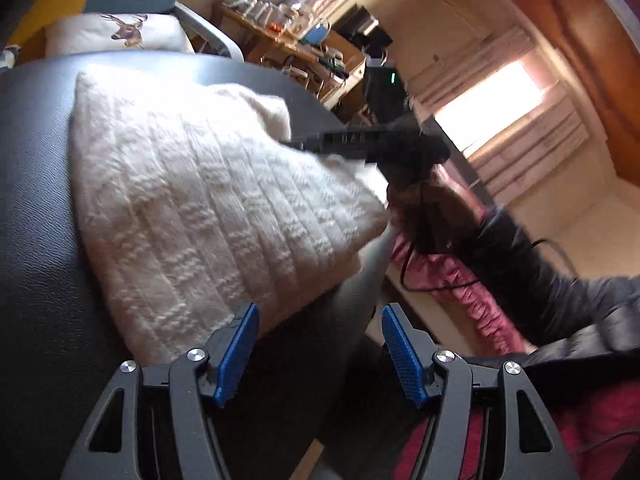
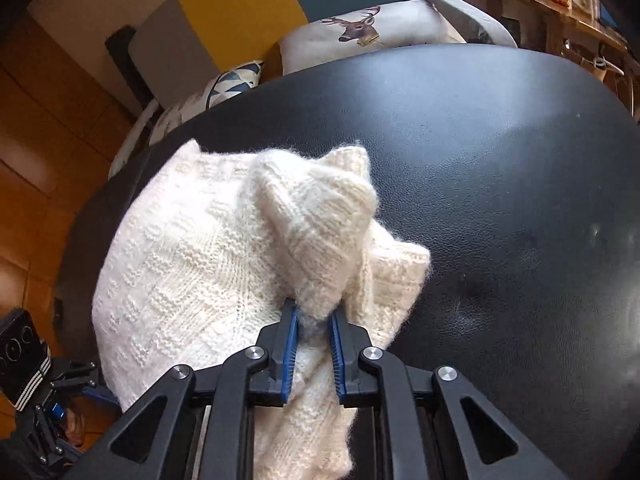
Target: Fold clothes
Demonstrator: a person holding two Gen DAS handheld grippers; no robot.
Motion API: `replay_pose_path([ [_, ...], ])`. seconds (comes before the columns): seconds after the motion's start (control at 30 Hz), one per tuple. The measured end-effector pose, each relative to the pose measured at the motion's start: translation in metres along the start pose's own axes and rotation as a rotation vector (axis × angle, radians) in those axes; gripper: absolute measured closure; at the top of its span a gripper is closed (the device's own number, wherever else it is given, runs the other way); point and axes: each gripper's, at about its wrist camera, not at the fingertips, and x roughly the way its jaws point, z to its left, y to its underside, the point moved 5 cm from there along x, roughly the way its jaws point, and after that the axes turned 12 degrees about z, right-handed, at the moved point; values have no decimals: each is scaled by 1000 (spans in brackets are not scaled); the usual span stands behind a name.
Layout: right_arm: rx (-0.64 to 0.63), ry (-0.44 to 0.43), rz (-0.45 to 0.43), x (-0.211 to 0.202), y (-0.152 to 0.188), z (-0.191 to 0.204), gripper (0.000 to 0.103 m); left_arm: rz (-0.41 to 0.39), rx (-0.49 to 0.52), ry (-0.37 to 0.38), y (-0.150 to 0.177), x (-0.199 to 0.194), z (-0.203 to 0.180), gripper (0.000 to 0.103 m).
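A cream cable-knit sweater (image 1: 192,200) lies spread on a black leather surface (image 1: 40,240). My left gripper (image 1: 316,312) hovers open at the sweater's near edge, its blue pads (image 1: 236,356) apart with nothing between them. In the right wrist view the sweater (image 2: 192,272) is bunched into a raised fold, and my right gripper (image 2: 314,312) is shut on that fold, knit fabric pinched between its blue pads (image 2: 290,344). From the left wrist view the right gripper (image 1: 296,143) reaches over the sweater's far side, held by a hand in a dark sleeve (image 1: 540,272).
The black leather surface (image 2: 500,180) extends to the right of the sweater. A deer-print cushion (image 2: 360,28) sits behind it, a patterned cushion (image 2: 236,80) to its left. A cluttered wooden shelf (image 1: 288,36) stands at the back. Pink fabric (image 1: 460,280) lies beside the surface.
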Motion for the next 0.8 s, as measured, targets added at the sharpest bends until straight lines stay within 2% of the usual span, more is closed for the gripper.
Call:
replay_pose_path([
  [0.07,29,-42,-10,-3,1,-5,87,-63,-41,37,-8,-17,4,38],
  [0.17,86,-130,-27,-15,3,-11,81,-188,-143,44,-29,-39,23,33],
  [0.2,81,-186,-45,-24,8,-9,78,-215,-175,41,-35,-43,29,33],
  [0.3,51,-367,-103,-55,27,-1,76,-255,-218,40,-45,-46,40,33],
  [0.33,36,-413,-97,-63,39,-1,75,-260,-228,35,-48,-46,43,33],
  [0.43,-14,-467,-56,-71,68,8,72,-248,-227,8,-58,-39,43,33],
  [0.53,-41,-440,-5,-67,91,15,70,-238,-223,-10,-67,-35,47,33],
  [0.6,-51,-461,29,-52,94,26,69,-238,-222,-19,-66,-35,52,33],
  [0.67,-63,-488,84,-38,100,34,69,-233,-217,-32,-66,-34,52,33],
  [0.73,-102,-565,170,-23,114,47,67,-218,-198,-58,-69,-29,50,32],
  [0.8,-207,-616,270,-14,131,66,68,-195,-193,-92,-69,-22,51,32],
])
